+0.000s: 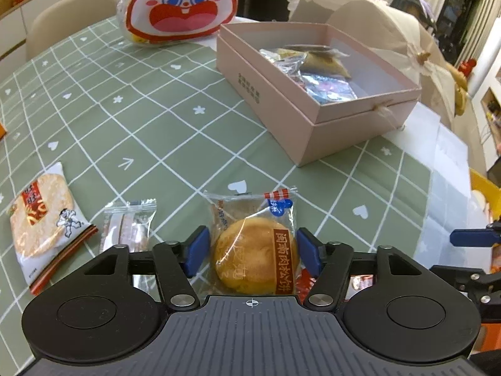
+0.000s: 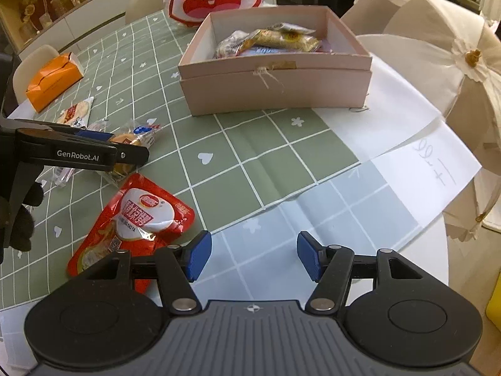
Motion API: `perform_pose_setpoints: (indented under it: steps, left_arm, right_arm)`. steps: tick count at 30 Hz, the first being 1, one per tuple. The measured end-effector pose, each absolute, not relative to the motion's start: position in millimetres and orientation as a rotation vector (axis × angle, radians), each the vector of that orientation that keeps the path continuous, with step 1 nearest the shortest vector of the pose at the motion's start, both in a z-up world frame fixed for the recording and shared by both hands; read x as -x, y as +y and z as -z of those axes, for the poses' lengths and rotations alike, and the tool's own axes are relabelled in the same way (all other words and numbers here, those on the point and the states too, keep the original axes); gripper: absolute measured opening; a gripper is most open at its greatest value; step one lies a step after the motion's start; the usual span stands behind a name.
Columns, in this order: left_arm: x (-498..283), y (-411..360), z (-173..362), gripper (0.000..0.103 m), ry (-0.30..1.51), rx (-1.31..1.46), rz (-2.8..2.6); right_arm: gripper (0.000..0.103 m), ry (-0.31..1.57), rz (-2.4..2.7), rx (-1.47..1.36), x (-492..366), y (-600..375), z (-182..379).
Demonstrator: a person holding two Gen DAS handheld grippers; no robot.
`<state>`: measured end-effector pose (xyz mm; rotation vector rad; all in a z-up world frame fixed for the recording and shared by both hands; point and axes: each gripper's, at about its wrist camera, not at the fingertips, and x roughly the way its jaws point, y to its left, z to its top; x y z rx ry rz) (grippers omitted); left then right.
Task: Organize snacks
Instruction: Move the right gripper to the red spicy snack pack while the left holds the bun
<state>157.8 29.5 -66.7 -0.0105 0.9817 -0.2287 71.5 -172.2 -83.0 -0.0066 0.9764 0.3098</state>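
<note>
My left gripper (image 1: 253,252) is open, its blue pads either side of a clear-wrapped round golden cake (image 1: 255,258) lying on the green checked cloth. A rice cracker pack (image 1: 42,224) and a small clear wafer packet (image 1: 128,225) lie to its left. The pink box (image 1: 313,131) at the back right holds several snack packets (image 1: 308,72). My right gripper (image 2: 253,255) is open and empty above the cloth's front edge. A red snack pouch (image 2: 137,219) lies to its left. The left gripper also shows in the right wrist view (image 2: 131,153), over the cake (image 2: 131,139).
A rabbit-face bag (image 1: 180,3) stands at the back of the table. An orange box (image 2: 53,81) sits at the far left. White paper (image 2: 407,144) lies under the box at the right. A cream chair with a flower (image 2: 438,62) stands at the right.
</note>
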Motion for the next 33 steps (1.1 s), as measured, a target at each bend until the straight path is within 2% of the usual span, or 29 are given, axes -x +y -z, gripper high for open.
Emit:
perform_pose_setpoints:
  steps: [1,10,18,29,33]
  left_arm:
    - [-154,31,65,0.062,0.979,0.033,0.234]
    - [-79,66,53,0.062,0.980,0.138,0.094]
    - [-33,81,62,0.062,0.984,0.208,0.053]
    - [-24,68,65,0.063,0.959,0.152,0.039]
    - [-23,64,66,0.063,0.957,0.121,0.042]
  right_arm:
    - [0.061,0.967,-0.311,0.008,-69,-172,81]
    - [0.061,0.941,-0.422,0.051,-47,-125,69]
    - [0.061,0.941,-0.462,0.200,-22,-75,83]
    - [0.076,0.970,-0.383,0.066,-28,-105,90]
    - [0.087,0.964,-0.403,0.046,-26,-105,92]
